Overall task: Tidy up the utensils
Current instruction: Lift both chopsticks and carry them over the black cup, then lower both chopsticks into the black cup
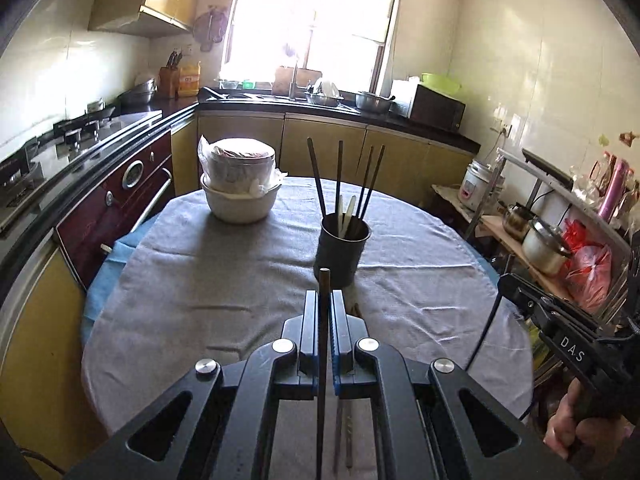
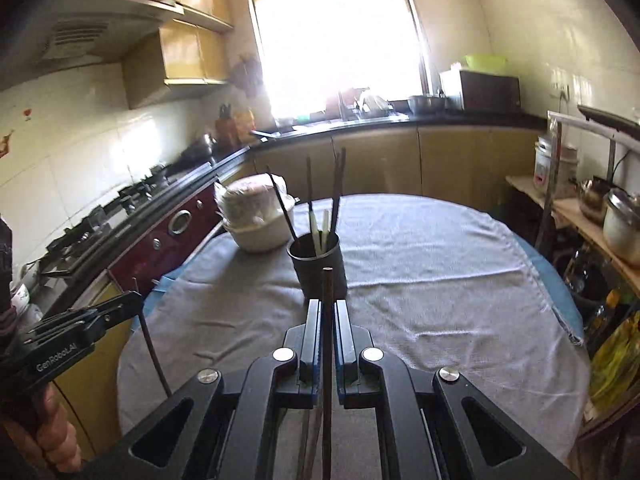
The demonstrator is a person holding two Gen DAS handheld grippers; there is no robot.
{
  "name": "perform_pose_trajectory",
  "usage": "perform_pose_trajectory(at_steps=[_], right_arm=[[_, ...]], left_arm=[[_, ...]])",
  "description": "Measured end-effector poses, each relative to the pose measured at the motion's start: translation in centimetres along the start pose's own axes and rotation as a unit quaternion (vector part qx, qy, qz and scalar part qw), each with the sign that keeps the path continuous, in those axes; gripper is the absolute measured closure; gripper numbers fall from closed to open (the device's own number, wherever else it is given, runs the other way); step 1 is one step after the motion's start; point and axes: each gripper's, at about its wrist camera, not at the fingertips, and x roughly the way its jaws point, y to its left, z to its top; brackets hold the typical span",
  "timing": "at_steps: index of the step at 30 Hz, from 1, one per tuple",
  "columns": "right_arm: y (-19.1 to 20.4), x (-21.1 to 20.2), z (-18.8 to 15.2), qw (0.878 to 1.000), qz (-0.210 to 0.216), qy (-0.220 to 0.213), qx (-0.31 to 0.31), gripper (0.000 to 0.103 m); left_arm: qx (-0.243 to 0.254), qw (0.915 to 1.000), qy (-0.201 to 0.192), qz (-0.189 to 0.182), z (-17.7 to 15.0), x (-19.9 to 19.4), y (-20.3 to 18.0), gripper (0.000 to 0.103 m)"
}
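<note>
My left gripper is shut on a dark chopstick that stands upright between its pads, just in front of a black utensil holder. Several chopsticks and white spoons stand in the holder. My right gripper is shut on a second dark chopstick, also close to the holder. Each view shows the other gripper at its edge: the right gripper and the left gripper, each with its chopstick hanging below. More chopsticks lie on the grey tablecloth under the jaws.
Stacked white bowls in plastic wrap stand at the table's far left. A stove and oven run along the left. A shelf with pots and bags stands on the right. Counter and sink lie behind the table.
</note>
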Motion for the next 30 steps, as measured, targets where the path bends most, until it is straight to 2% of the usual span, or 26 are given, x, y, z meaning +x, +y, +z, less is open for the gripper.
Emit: perform_pose_trajectory(at_steps=[11, 18, 22, 30], right_arm=[[0.9, -3.5, 0.8, 0.997, 0.005, -0.074, 0.005, 0.097], [1.7, -3.6, 1.0, 0.997, 0.005, -0.073, -0.015, 0.097], [1.6, -3.3, 1.6, 0.998, 0.005, -0.055, -0.019, 0.097], [0.1, -2.6, 3.5, 0.999, 0.015, -0.037, 0.007, 0.097]], left_arm=[[-0.011, 0.9997, -0.020, 0.001, 0.3, -2.4, 0.0, 0.098], [0.002, 0.9996, -0.021, 0.018, 0.6, -2.7, -0.5, 0.098], [0.003, 0.9997, -0.013, 0.020, 1.1, -2.5, -0.3, 0.098], [0.018, 0.9997, -0.008, 0.017, 2.7, -2.3, -0.6, 0.098]])
